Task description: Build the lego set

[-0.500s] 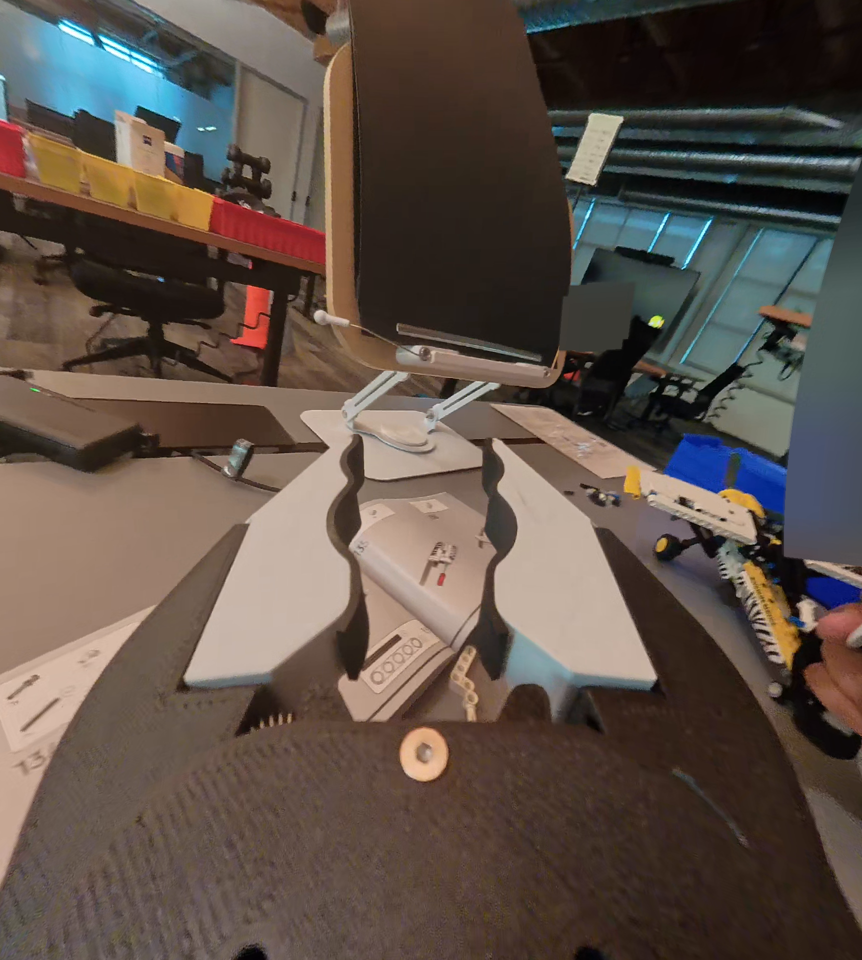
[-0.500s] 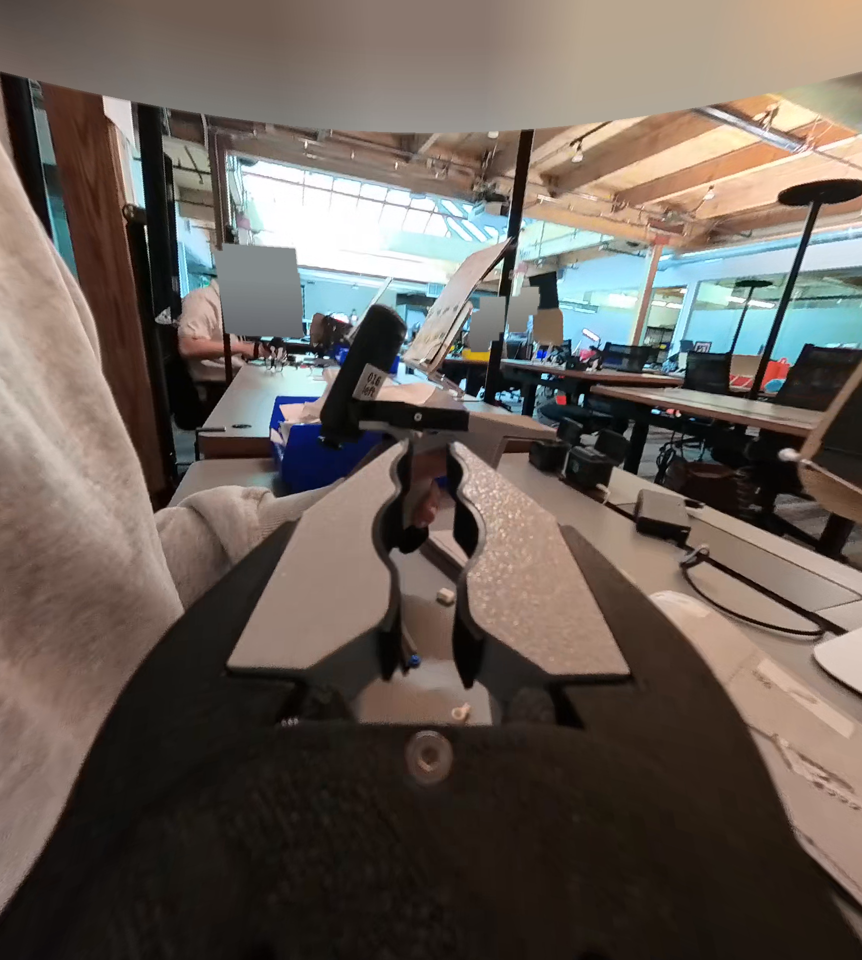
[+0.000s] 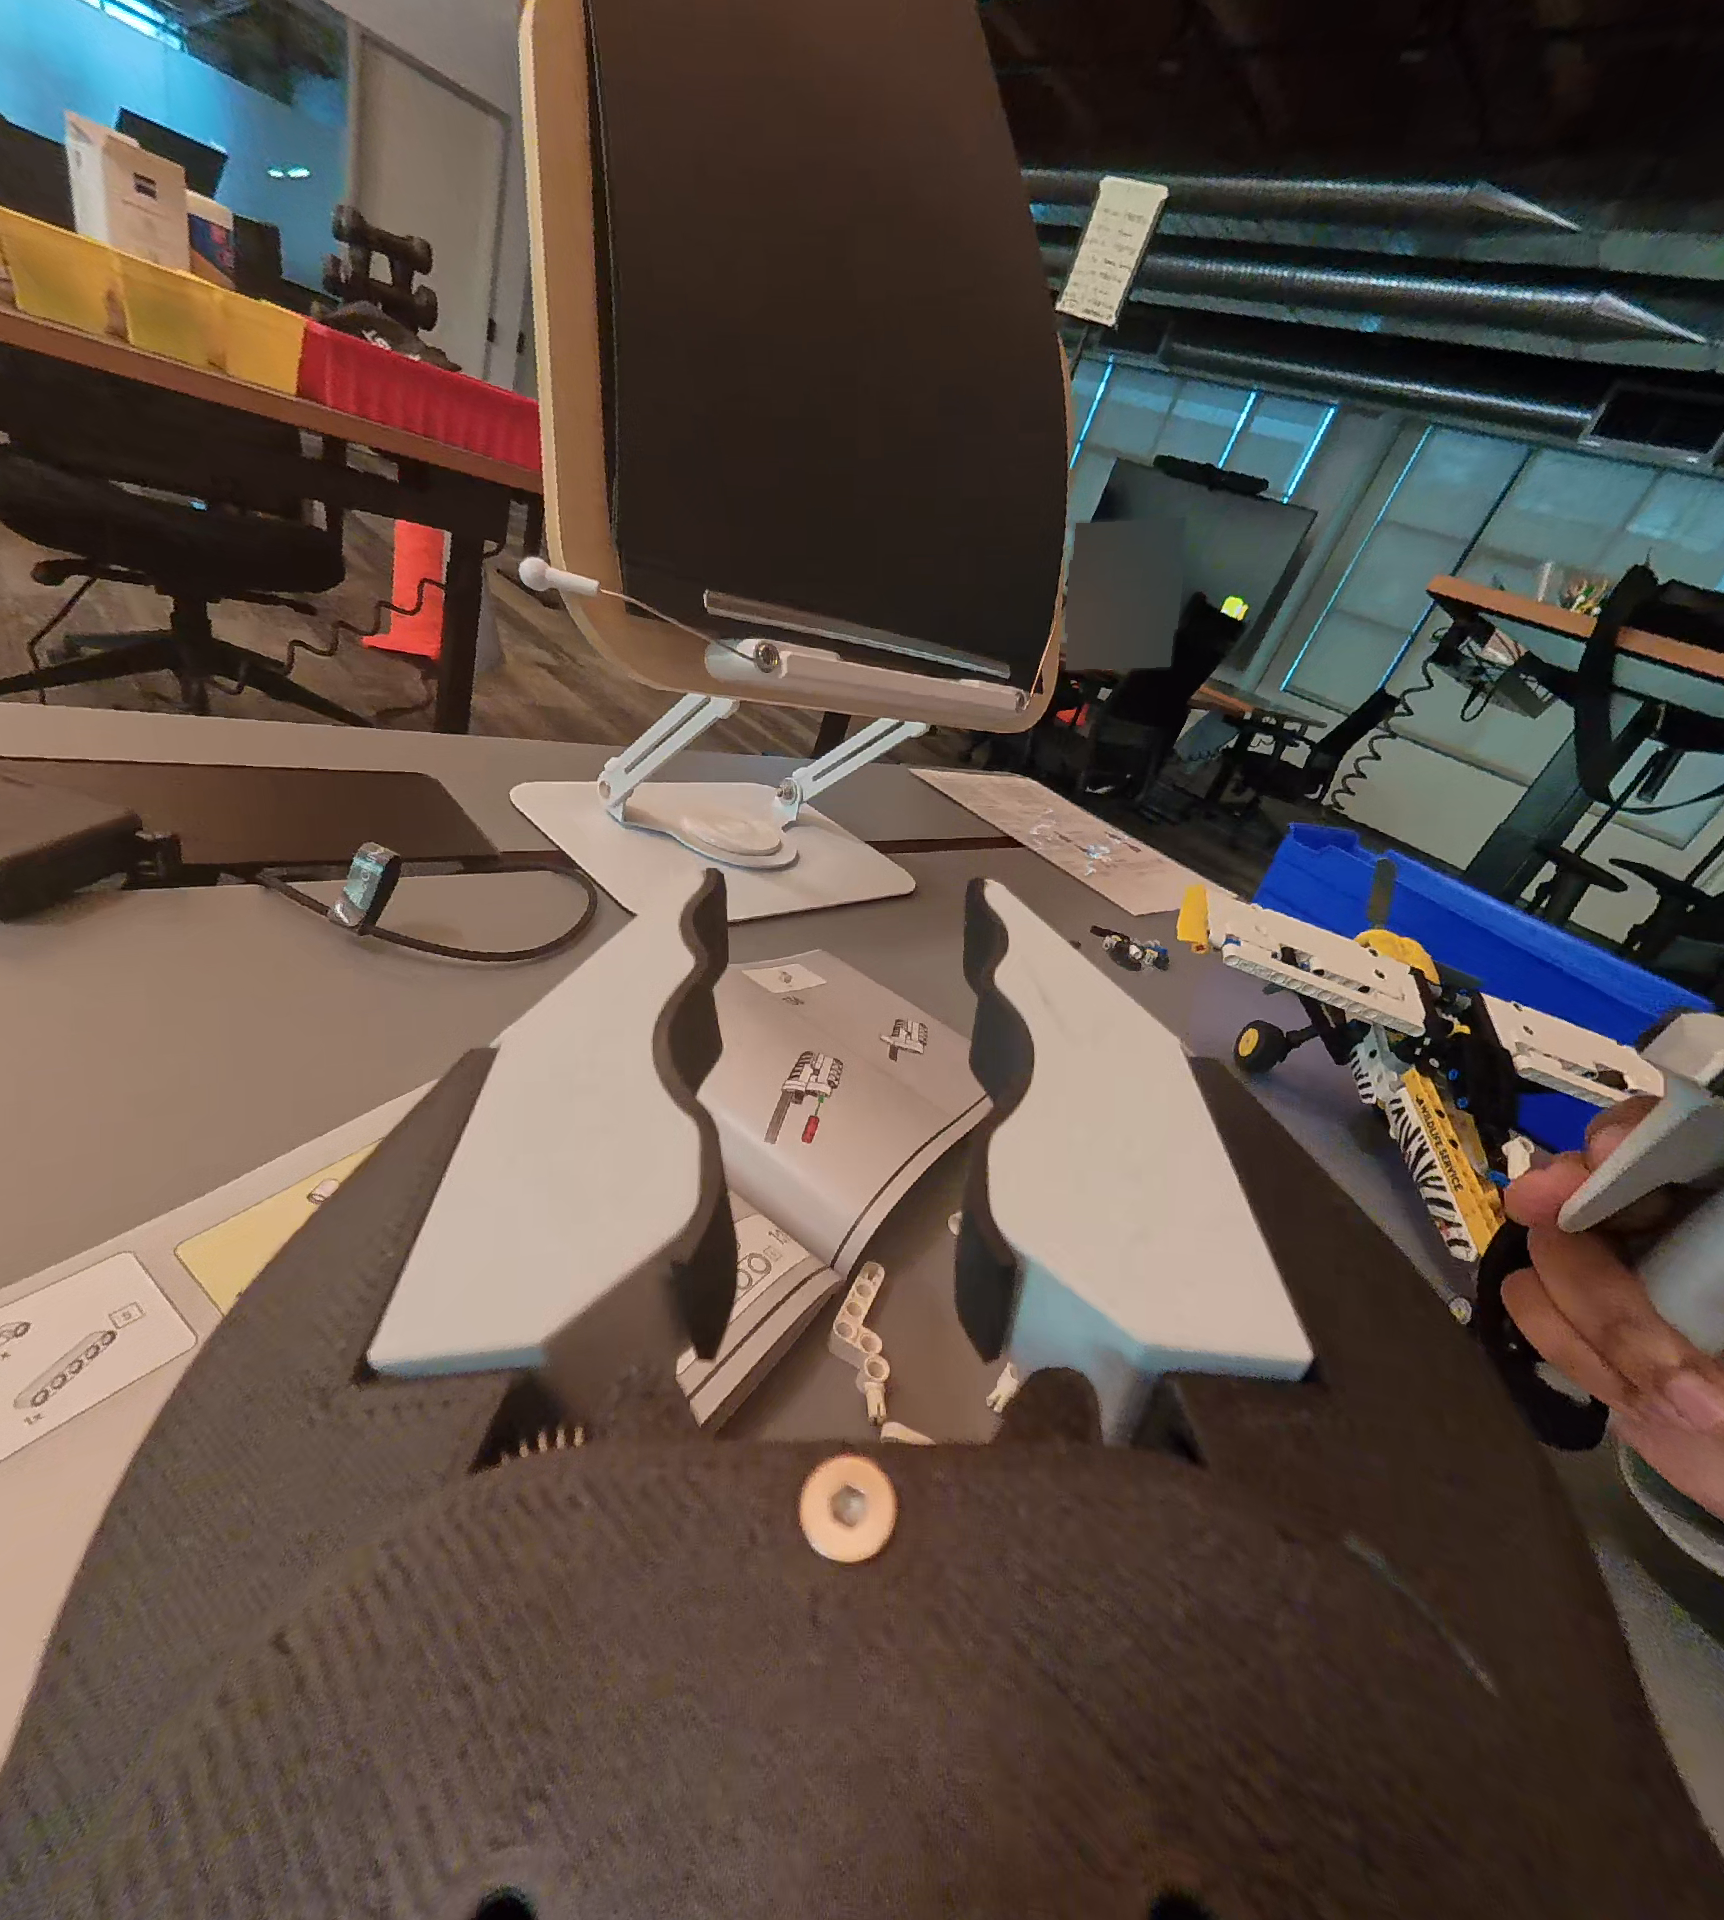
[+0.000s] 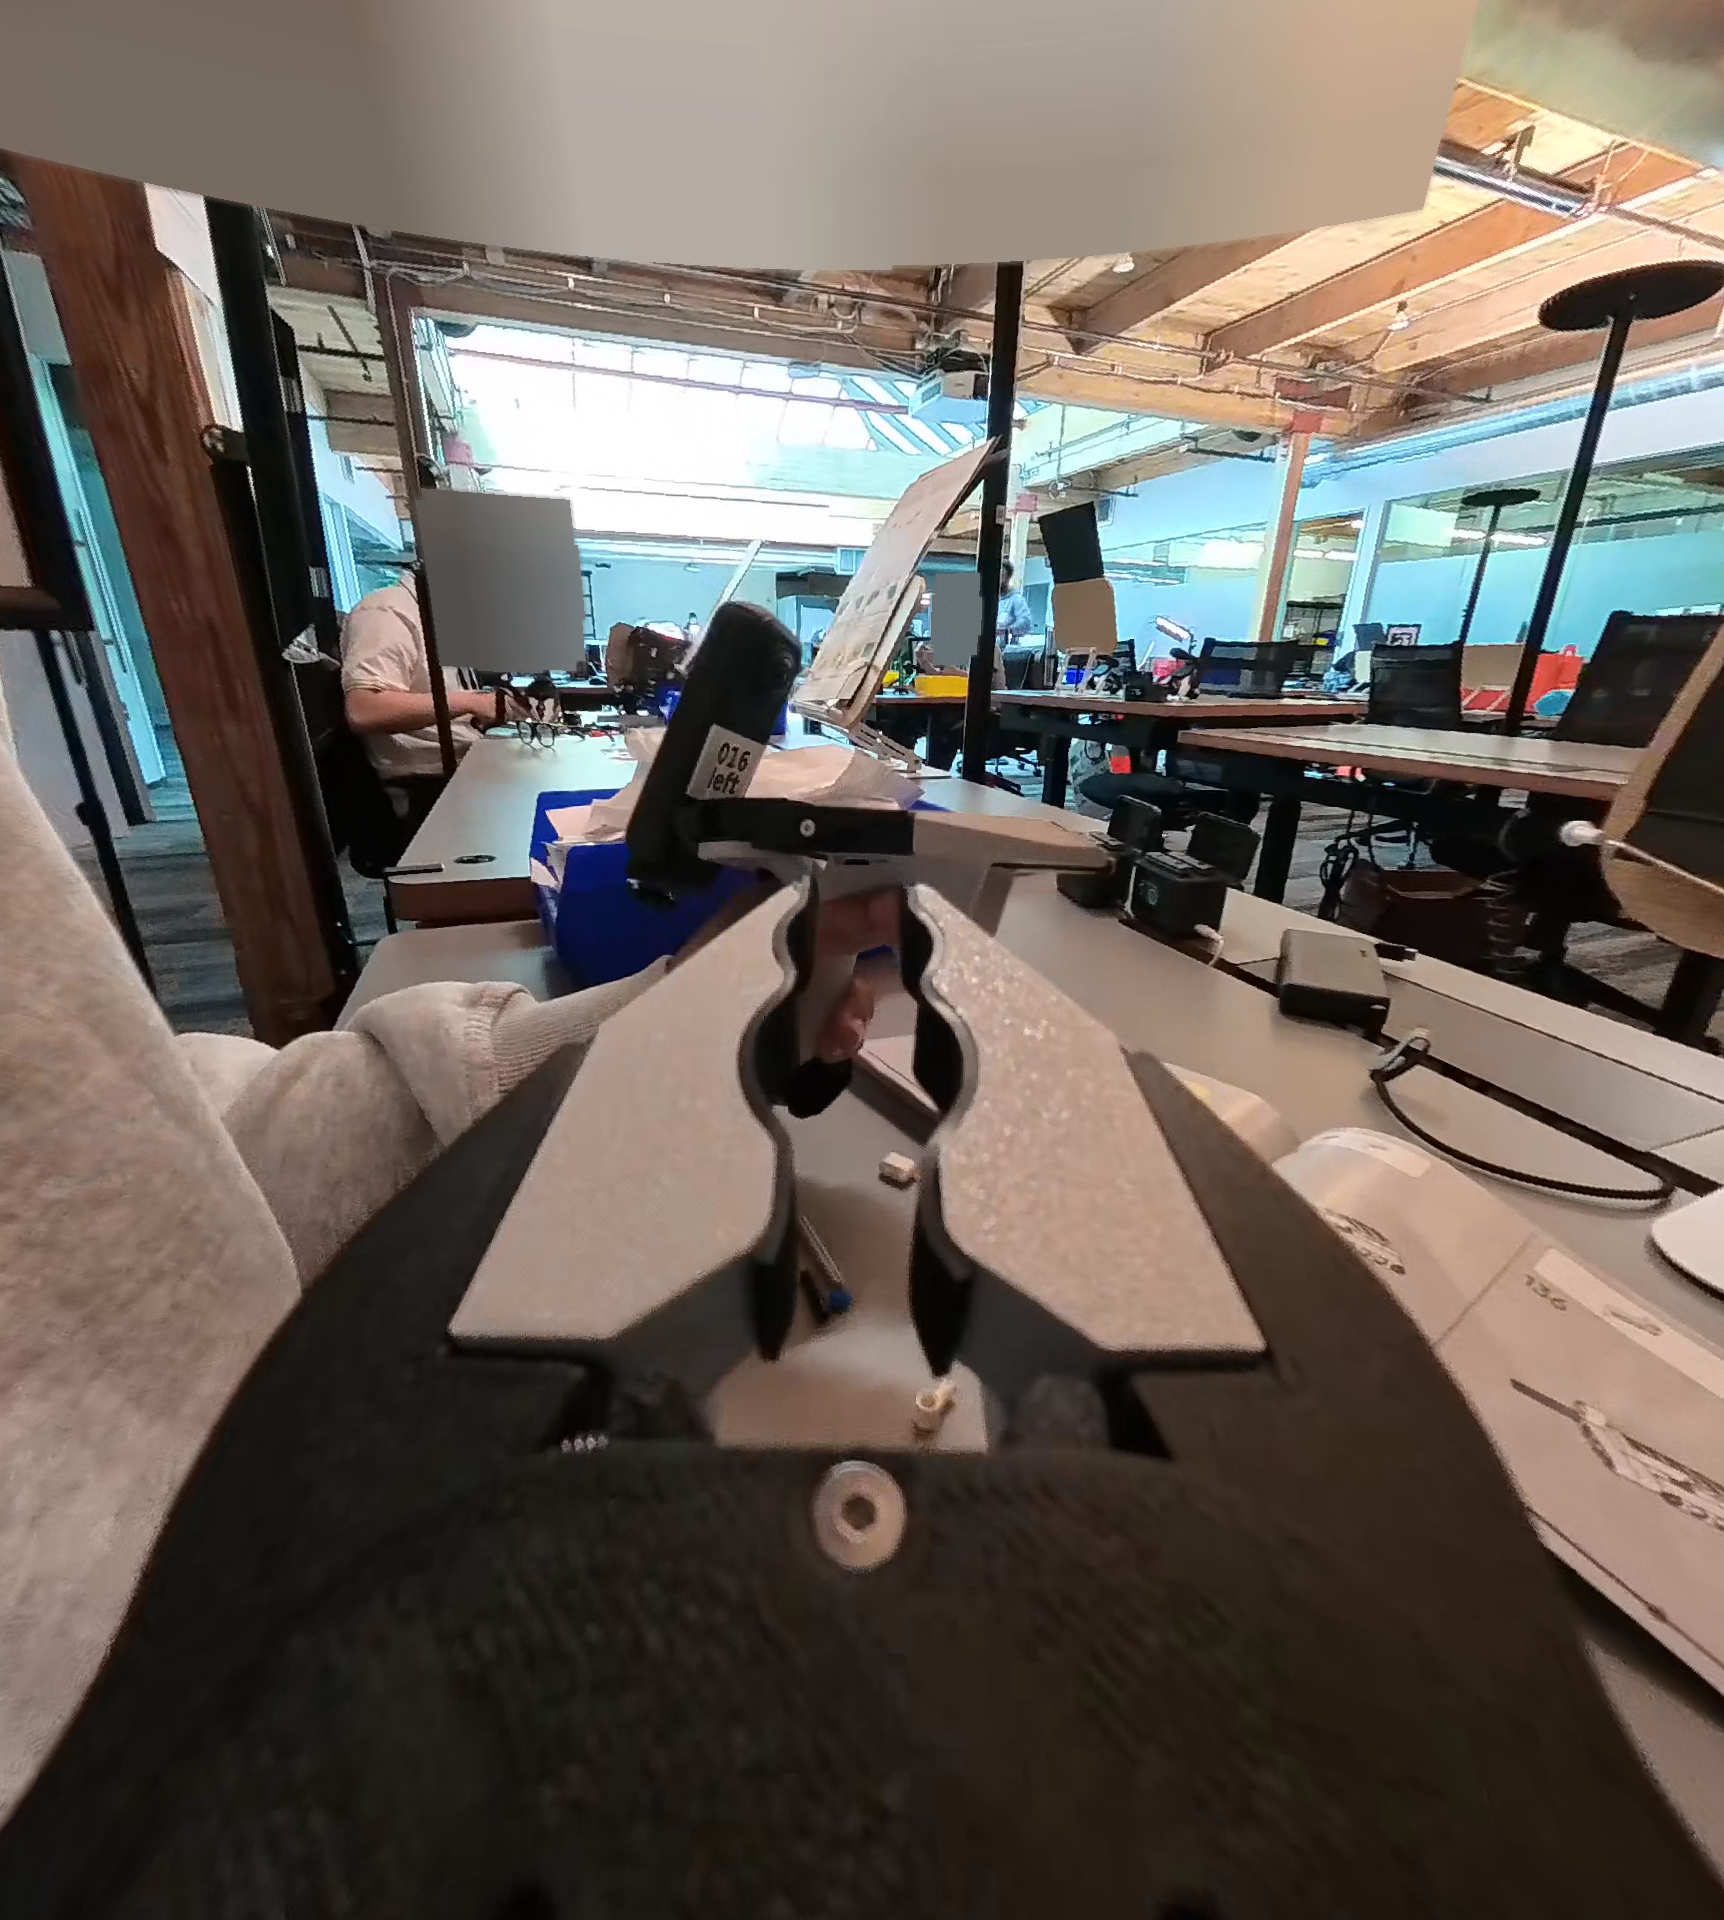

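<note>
Left wrist view: the left tongs (image 3: 842, 914) have spread wider than half a second ago, empty over the instruction booklet (image 3: 837, 1101), so a pickup looks imminent. A white bent beam (image 3: 860, 1322) lies below; the model (image 3: 1377, 1029) stands right.

Right wrist view: the right tongs (image 4: 853, 925) hover level, parted, empty; a small white pin (image 4: 896, 1167) lies on the worktop (image 4: 1460, 997).

The left gripper (image 3: 842, 914) is level and low, its fingers (image 3: 609, 1122) spread wide with nothing between them. The right gripper (image 4: 856, 914) points across at the left one, fingers (image 4: 1045, 1174) parted and empty. A hand (image 3: 1658, 1351) grips the right handle.
</note>
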{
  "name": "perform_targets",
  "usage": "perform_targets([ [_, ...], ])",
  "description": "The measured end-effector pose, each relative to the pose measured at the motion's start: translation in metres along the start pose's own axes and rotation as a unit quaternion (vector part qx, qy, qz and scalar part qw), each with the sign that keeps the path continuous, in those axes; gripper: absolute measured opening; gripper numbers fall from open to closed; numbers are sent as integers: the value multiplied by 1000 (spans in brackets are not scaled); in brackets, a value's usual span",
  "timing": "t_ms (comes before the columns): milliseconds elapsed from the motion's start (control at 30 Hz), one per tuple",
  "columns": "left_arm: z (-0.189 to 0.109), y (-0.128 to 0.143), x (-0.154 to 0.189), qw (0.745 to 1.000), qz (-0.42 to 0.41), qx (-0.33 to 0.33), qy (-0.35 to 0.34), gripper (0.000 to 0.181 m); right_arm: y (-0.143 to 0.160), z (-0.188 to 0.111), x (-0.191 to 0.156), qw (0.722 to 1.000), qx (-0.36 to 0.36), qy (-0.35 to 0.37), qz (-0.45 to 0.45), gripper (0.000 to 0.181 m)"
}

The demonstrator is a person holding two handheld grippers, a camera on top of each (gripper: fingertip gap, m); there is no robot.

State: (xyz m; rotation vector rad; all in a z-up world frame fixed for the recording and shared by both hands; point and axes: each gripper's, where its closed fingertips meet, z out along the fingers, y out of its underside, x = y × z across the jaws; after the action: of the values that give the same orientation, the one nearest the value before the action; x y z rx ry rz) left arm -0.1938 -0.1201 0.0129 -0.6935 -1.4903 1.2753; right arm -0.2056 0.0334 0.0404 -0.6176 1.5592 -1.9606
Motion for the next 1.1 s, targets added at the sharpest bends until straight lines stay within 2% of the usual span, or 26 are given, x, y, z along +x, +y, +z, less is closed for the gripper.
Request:
perform_targets([
  [533,7,17,-7,1000,-15,-25,0,44,-9,-4,2,1000,23,-1,21,12],
  [1100,6,16,-7,1000,-22,-19,4,45,-16,-8,2,999,38,10,-3,4],
])
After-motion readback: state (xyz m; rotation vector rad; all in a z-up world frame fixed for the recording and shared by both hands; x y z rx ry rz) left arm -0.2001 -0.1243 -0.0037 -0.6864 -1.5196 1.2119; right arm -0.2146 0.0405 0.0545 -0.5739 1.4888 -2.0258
